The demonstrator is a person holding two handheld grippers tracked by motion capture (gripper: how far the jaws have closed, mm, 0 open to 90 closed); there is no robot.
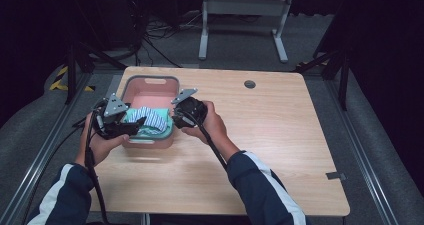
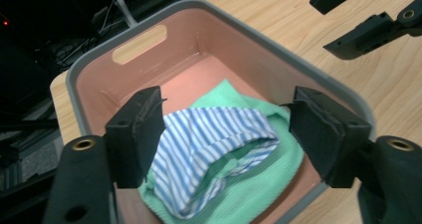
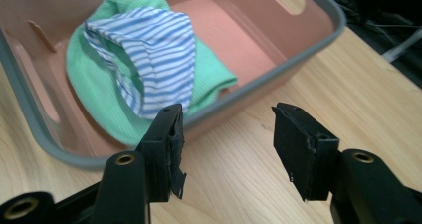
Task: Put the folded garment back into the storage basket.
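Both grippers released: left gripper (image 2: 226, 129) hangs directly over the striped cloth (image 2: 209, 149) lying on green cloth (image 2: 268, 184) in the pink basket (image 2: 94, 64); right gripper (image 3: 226, 144) sits outside its rim.

left tongs (image 1: 134, 127): jaws apart, nothing gripped | right tongs (image 1: 176, 116): jaws apart, nothing gripped | both hand-held

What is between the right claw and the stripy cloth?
The pink bin's grey rim crosses between the right claw and the striped cloth, seen in the right gripper view.
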